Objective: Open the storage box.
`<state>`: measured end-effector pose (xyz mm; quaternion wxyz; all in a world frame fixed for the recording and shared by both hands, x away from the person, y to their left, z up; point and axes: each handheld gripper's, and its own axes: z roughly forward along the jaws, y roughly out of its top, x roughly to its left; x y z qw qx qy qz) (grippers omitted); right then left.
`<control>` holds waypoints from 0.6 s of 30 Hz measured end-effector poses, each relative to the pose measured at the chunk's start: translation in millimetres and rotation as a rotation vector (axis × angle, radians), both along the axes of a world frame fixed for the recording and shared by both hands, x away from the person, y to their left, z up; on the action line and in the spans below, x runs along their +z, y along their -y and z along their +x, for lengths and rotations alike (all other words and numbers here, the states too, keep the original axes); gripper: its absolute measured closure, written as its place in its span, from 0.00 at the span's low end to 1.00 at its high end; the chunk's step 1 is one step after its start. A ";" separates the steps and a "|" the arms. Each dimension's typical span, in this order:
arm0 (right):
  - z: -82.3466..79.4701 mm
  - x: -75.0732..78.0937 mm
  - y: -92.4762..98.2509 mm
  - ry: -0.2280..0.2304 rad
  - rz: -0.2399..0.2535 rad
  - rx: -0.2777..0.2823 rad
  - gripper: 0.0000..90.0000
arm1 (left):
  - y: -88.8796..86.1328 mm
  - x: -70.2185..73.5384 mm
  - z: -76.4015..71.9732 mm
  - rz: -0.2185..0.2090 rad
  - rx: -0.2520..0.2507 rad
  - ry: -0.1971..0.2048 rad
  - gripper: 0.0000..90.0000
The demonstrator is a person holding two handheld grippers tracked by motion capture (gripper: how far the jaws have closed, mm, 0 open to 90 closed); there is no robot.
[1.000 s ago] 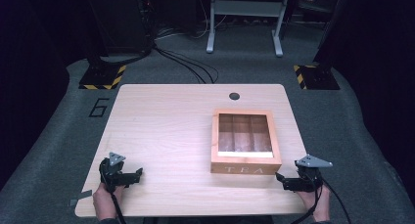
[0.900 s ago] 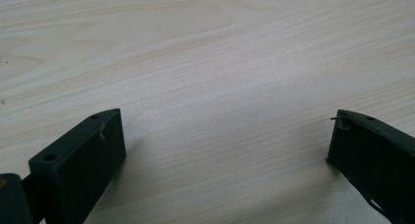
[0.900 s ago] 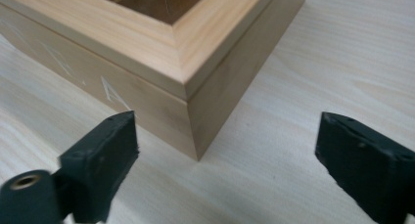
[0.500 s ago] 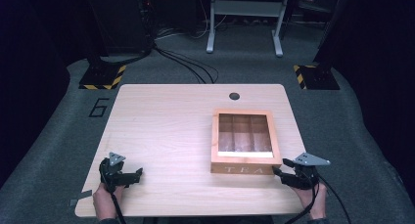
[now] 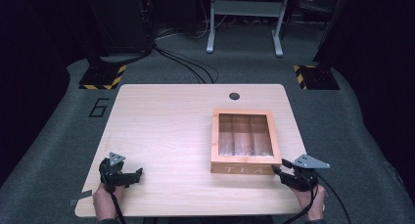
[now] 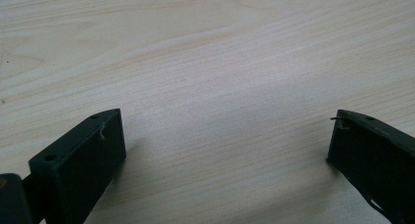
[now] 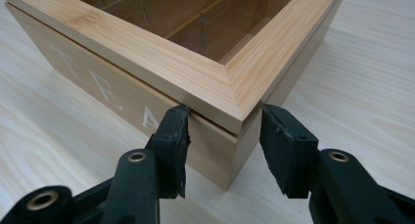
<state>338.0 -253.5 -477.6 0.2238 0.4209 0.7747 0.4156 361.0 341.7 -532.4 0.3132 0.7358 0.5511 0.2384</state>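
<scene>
A: From the high view, where is the box?
B: The wooden box sits on the right half of the table, closed, with a clear window in its lid showing three compartments. Its front face reads "TEA" in pale capitals.
A: Any other writing?
B: A "6" marked on the grey floor off the table's far left corner. Yellow-and-black striped tape edges a stand base behind it.
A: And the tools?
B: The right gripper is at the box's near right corner. The left gripper rests near the table's front left, well apart from the box.
A: What does the left gripper view give?
B: Its two black jaws stand wide apart over bare pale wood grain, with nothing between them.
A: The right gripper view?
B: The box corner points straight into the right gripper. The jaws have just been closing, and the corner lies between them. The left pad touches the front face just under the lid's seam, beside the "A" of "TEA"; the other pad sits just beside the side face, and I cannot tell whether it presses on it.
</scene>
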 end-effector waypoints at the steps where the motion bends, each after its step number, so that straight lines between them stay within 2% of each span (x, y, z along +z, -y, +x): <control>1: -0.3 0.9 -0.7 0.006 -0.002 -0.001 0.59 | 0.0 0.1 0.0 0.001 0.000 -0.001 0.00; 7: 0.0 5.0 -3.5 0.039 -0.001 -0.015 0.58 | 0.1 -0.1 0.0 -0.001 0.001 0.002 0.00; 15: 2.8 15.6 -8.3 0.104 -0.025 -0.040 0.53 | 0.1 -0.3 -0.1 -0.001 0.002 0.004 0.00; 18: 5.2 20.1 -9.8 0.141 -0.034 -0.038 0.51 | 0.1 -0.2 -0.2 -0.001 0.002 0.004 0.00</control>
